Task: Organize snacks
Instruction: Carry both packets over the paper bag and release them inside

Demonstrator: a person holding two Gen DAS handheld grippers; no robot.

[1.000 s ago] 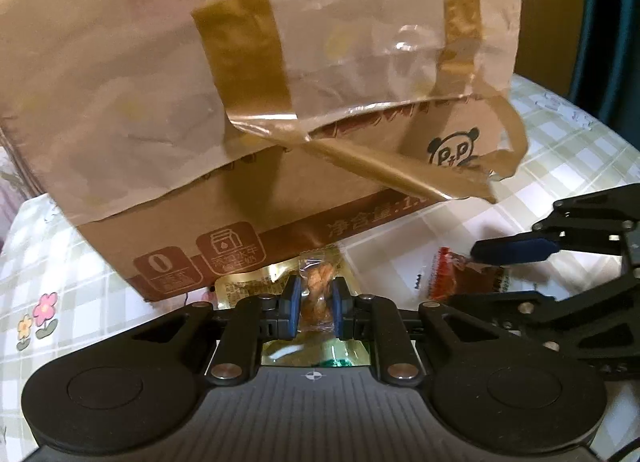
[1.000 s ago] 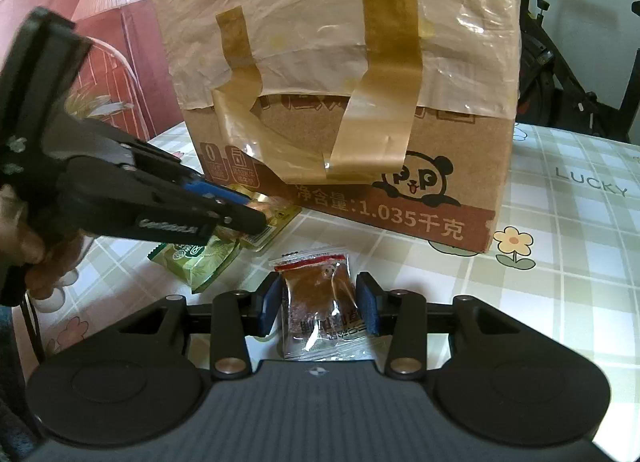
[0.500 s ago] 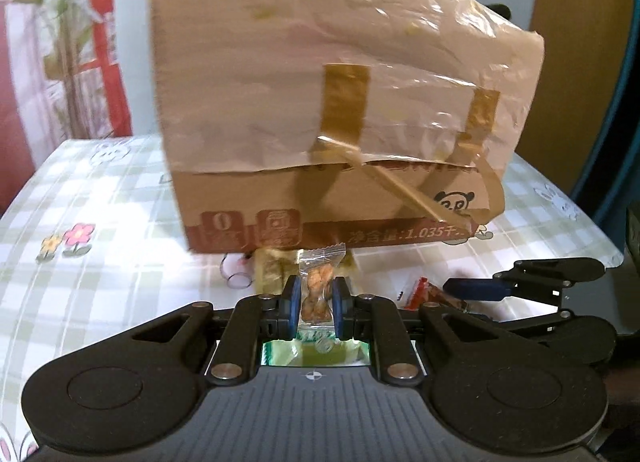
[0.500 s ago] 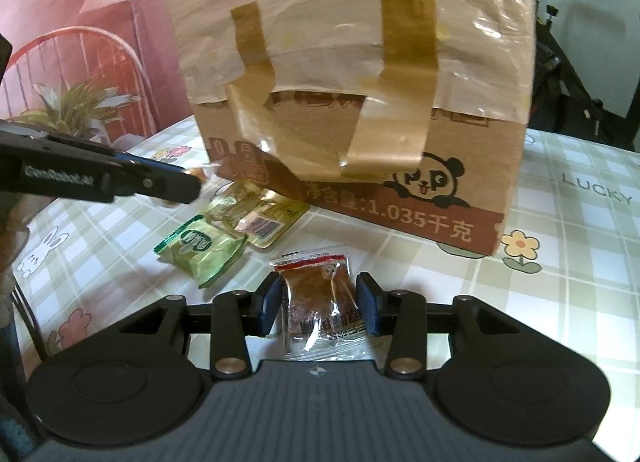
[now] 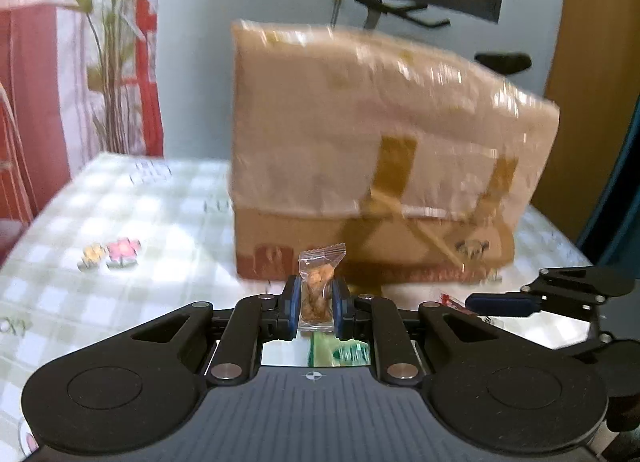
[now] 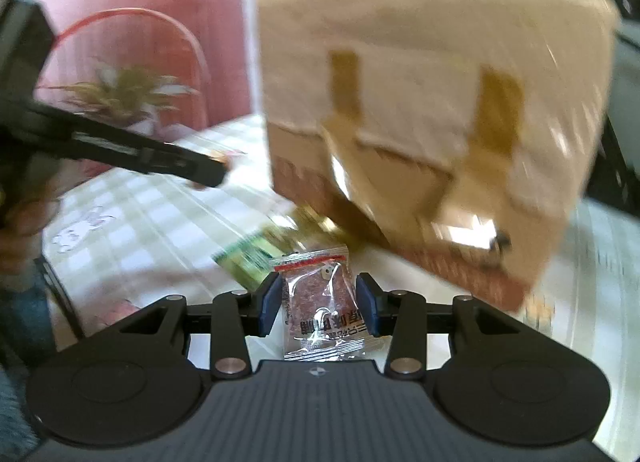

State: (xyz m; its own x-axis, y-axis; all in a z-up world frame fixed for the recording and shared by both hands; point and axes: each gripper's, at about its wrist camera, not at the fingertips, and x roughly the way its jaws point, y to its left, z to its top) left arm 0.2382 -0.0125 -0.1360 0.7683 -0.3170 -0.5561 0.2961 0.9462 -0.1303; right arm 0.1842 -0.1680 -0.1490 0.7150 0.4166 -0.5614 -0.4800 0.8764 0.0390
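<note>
both claws have risen and drawn back from the cardboard box point(image 5: 384, 165) since the earlier frames, so the box now reads smaller and farther off in each wrist view, and more of the checked surface point(image 5: 132, 221) lies bare at the left. left claw point(image 5: 316, 302): clenched on a clear nut packet point(image 5: 318, 294), held upright between the blue pads, its long axis vertical, the crimped top end pointing up and away toward the box. right claw point(image 6: 318, 302): clenched on a clear packet of dark red snack point(image 6: 320, 302), also standing on end, long axis vertical, the red-striped crimped edge uppermost and the printed text upside down at the near end. both packets are lifted clear of the surface, near the front face of the box, which stands at the far side and bears brown tape strips over a pale plastic wrap. green packet point(image 6: 248, 258): lies flat on the surface, left of the red snack and just in front of the box; motion blur hides its print. in the left wrist view the right claw enters from the right edge, a red corner of its packet showing behind the tip. in the right wrist view the left claw crosses from the left, gripped by a hand point(image 6: 18, 229).
</note>
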